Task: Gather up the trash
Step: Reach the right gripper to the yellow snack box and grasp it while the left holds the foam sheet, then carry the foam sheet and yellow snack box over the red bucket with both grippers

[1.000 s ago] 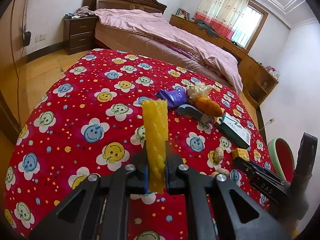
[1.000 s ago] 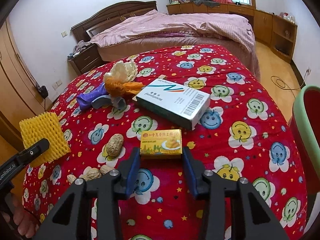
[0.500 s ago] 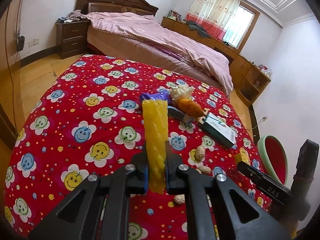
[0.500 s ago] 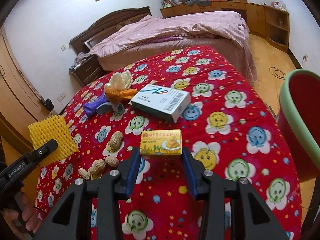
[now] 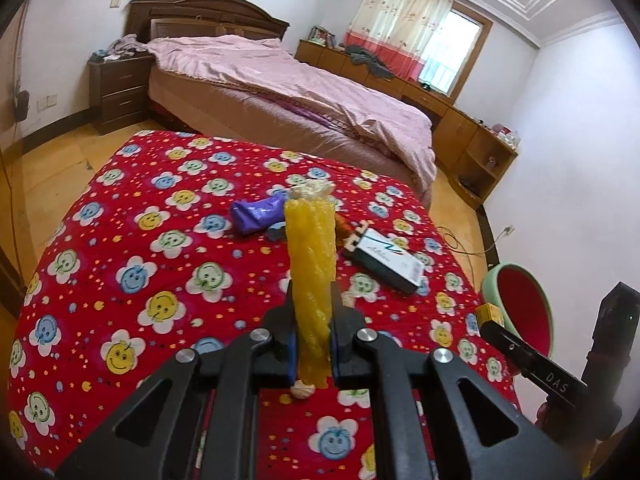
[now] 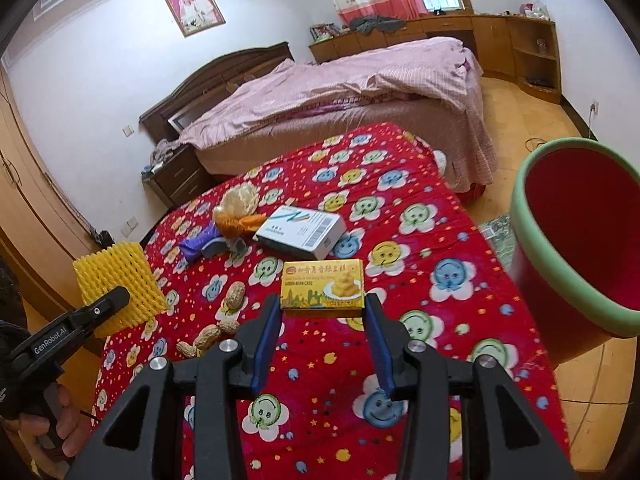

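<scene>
Covering the counter (image 6: 400, 160) is a red cloth printed with smiley-face flowers. Beyond it stands a bed (image 6: 340, 92) with a pink cover and a dark wooden headboard, flanked by a nightstand (image 5: 118, 92). Wooden cabinets run under a curtained window (image 5: 404, 24), and a framed photo (image 6: 195, 9) hangs on the wall.

The left tongs (image 5: 313, 342) are closed on a yellow foam net (image 5: 311, 280), which stands upright between the two fingers. The right tongs (image 6: 322, 330) clamp a small yellow cake box (image 6: 323, 285) by its two short sides, holding it above the cloth.

A red bin with a green rim (image 6: 580, 248) sits off the right edge of the counter, near the right tongs. On the cloth lie a white and green carton (image 6: 302, 230), a purple wrapper (image 6: 198, 242), an orange wrapper (image 6: 238, 224) with a pale crumpled piece (image 6: 239, 200) touching it, and several peanuts (image 6: 214, 326) close to the near edge.
</scene>
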### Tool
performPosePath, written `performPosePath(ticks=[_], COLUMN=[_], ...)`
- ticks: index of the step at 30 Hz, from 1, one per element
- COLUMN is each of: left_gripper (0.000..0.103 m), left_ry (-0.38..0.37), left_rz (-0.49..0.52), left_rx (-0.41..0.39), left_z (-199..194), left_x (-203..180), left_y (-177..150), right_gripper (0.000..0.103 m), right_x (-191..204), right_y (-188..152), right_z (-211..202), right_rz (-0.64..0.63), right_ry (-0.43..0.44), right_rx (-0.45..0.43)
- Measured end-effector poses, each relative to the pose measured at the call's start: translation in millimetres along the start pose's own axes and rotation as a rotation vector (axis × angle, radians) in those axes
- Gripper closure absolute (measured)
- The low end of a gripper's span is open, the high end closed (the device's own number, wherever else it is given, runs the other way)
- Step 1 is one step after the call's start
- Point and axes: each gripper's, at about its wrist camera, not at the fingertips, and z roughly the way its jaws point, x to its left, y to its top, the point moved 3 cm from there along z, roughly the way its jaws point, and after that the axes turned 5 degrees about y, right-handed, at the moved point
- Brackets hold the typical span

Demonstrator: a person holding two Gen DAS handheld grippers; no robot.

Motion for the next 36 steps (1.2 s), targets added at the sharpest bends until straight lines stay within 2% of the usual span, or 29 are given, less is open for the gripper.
performPosePath(ticks=[7,16,22,36], left_gripper=[0.092,0.092,0.092,0.092], left_ry=[-0.045,-0.094,-0.12,-0.231], left_rz=[0.038,0.135,0.195,0.308], left_rx=[0.011,0.008,0.016,0.04], left_z=[0,1,9,32], left_x=[-28,-76,-107,-182], left_y=[5,12,11,7], right_gripper=[0.058,0.058,0.058,0.058], right_x=[-12,-37,-57,-108], right_y=[6,14,19,24], right_z=[-26,-55,-75,-108], right_rz=[0.012,0.046,0.077,0.17], right_ry=[-0.011,-0.044,-0.069,-0.137], right_rx=[-0.054,-0.114,-0.156,-0.229])
